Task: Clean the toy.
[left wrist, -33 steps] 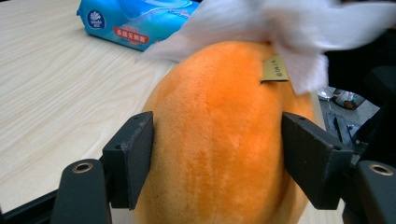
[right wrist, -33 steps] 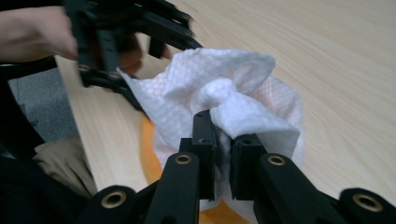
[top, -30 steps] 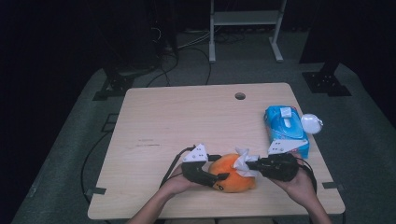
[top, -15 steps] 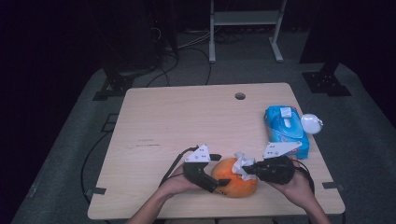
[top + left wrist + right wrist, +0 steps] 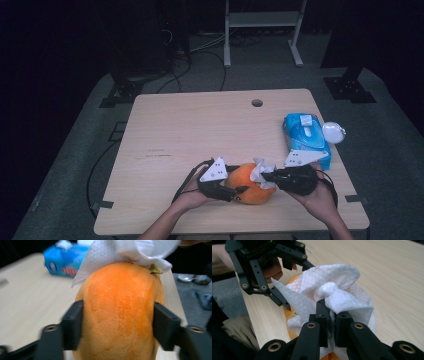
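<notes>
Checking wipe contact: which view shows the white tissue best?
Right gripper view: the tissue sits bunched, pinched in the right tool, draped over the orange plush fruit. Left gripper view shows its edge atop the fruit; high view, a small white wad.

Pale wooden table (image 5: 200, 135) with a round cable hole (image 5: 257, 103) near the far edge. Lying on it between the two tongs, at the near edge: orange plush fruit (image 5: 247, 184). Just beyond the right tongs, at the right edge: blue wipes pack (image 5: 305, 135). Beside that pack's far end: small white round thing (image 5: 333, 132).
</notes>
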{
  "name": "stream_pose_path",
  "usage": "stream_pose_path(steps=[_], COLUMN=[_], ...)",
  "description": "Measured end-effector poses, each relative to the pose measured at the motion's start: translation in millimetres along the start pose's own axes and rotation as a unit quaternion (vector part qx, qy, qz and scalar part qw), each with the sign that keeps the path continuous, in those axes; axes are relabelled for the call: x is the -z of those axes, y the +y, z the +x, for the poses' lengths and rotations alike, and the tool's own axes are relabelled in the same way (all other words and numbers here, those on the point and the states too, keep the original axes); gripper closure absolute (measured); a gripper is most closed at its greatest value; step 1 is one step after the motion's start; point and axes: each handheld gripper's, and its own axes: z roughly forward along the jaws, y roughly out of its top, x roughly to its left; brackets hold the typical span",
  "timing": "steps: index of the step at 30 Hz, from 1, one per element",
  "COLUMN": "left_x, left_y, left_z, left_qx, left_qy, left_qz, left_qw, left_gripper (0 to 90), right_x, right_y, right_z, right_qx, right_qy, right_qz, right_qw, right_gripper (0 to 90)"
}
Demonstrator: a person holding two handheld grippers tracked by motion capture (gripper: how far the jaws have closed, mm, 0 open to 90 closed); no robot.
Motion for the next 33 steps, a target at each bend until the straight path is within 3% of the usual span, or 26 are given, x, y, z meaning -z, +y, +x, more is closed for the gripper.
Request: stream_pose_path(steps=[3,6,11,13,15,17,18,19,20,21,22,24,27,29,32,33], left_x=[2.1,3.2,1.3,3.0,3.5,5.2,5.2,4.7,4.7,3.3,2.9,2.4,1.8,4.2,7.6,7.6], left_y=[-1.0,-1.2,-2.2,-2.9,-3.8,-6.4,-6.4,-7.1,-7.1,-5.3,-4.4,-4.1,-3.8,-3.3,-1.8,-1.8], left_z=[7.2,9.0,3.3,4.0,4.8,8.3,8.3,8.4,8.4,7.3,6.3,5.3,2.4,4.6,10.4,10.4], left_qx=[0.063,0.075,0.051,0.049,0.053,0.060,0.060,0.064,0.064,0.063,0.063,0.060,0.053,0.049,0.074,0.074], left_qy=[-0.033,-0.033,-0.031,-0.027,-0.028,-0.030,-0.030,-0.032,-0.032,-0.032,-0.032,-0.033,-0.043,-0.049,-0.052,-0.052], left_qz=[-0.011,-0.008,0.001,0.005,0.005,0.003,0.003,0.002,0.002,0.004,0.007,0.006,0.011,0.015,0.010,0.010], left_qw=[0.9974,0.9966,0.9982,0.9984,0.9982,0.9977,0.9977,0.9974,0.9974,0.9975,0.9975,0.9976,0.9976,0.9975,0.9959,0.9959], left_gripper=[15.7,14.6,22.1,23.6,23.8,23.8,23.8,23.7,23.6,23.2,22.5,22.2,20.1,18.3,13.0,9.8], right_x=[-10.3,-10.8,-12.5,-15.2,-14.8,-9.8,-9.8,-6.8,-6.8,-5.3,-4.8,-5.2,-8.8,-12.9,-13.3,-12.3], right_y=[-5.1,-3.2,4.0,5.2,5.1,0.0,0.0,-8.5,-8.5,-14.6,-14.8,-10.5,-4.0,-3.7,-6.4,-7.5], right_z=[-1.5,1.8,16.5,19.1,17.6,5.7,5.7,-7.3,-7.3,-14.5,-14.7,-9.1,-0.6,1.9,-1.6,-3.0], right_qx=[-0.007,-0.003,0.012,0.022,0.021,0.013,0.013,-0.016,-0.016,-0.037,-0.039,-0.029,-0.023,-0.008,-0.009,-0.013], right_qy=[0.029,0.032,0.019,0.015,0.015,-0.008,-0.008,-0.004,-0.004,-0.004,0.001,0.000,0.025,0.027,0.043,0.051], right_qz=[0.029,0.031,0.000,0.005,0.003,0.014,0.014,0.021,0.021,0.022,0.017,0.010,-0.005,0.006,0.021,0.023], right_qw=[0.9991,0.9990,0.9998,0.9996,0.9997,0.9998,0.9998,0.9996,0.9996,0.9991,0.9991,0.9995,0.9994,0.9996,0.9988,0.9984], right_gripper=[83.2,83.2,83.1,83.1,83.1,83.2,83.2,83.1,83.1,83.2,83.2,83.2,83.1,83.2,83.2,83.1])
